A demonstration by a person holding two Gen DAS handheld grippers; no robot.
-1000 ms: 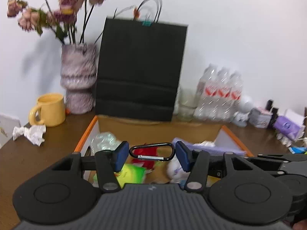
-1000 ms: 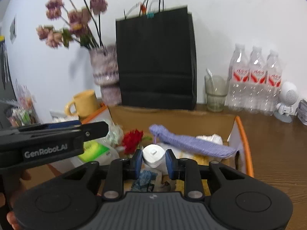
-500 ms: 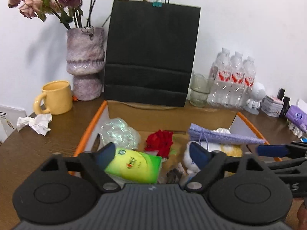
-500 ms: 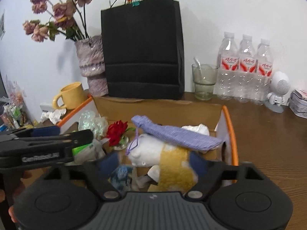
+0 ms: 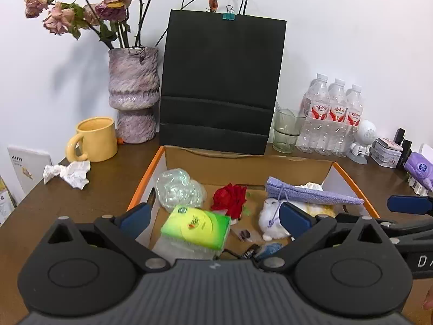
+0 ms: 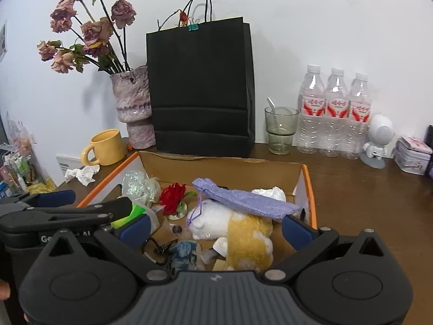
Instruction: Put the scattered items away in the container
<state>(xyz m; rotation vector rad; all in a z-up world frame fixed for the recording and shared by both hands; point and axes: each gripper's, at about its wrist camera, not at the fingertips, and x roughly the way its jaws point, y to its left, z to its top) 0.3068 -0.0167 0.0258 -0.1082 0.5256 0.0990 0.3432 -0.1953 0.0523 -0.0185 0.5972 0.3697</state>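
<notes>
An orange-rimmed cardboard box [image 5: 146,181] [image 6: 308,178] sits on the brown table. It holds a green tissue pack [image 5: 196,227], a red flower [image 5: 230,199] [image 6: 173,197], a crumpled clear wrapper [image 5: 177,191], a lilac pouch [image 5: 308,195] [image 6: 243,200], a white and yellow plush [image 6: 235,224], a black carabiner [image 6: 153,249] and a white cap [image 6: 220,243]. My left gripper [image 5: 213,219] is open and empty above the box's near side. My right gripper [image 6: 216,228] is open and empty above the plush.
A crumpled tissue [image 5: 67,172] and a yellow mug [image 5: 94,139] lie left of the box. Behind it stand a vase of dried roses [image 5: 132,94], a black paper bag [image 5: 219,84], a glass [image 5: 286,130] and water bottles [image 5: 334,119].
My left gripper opened and let the carabiner drop into the box. My right gripper opened and let the white cap drop. Both grippers pulled back and up.
</notes>
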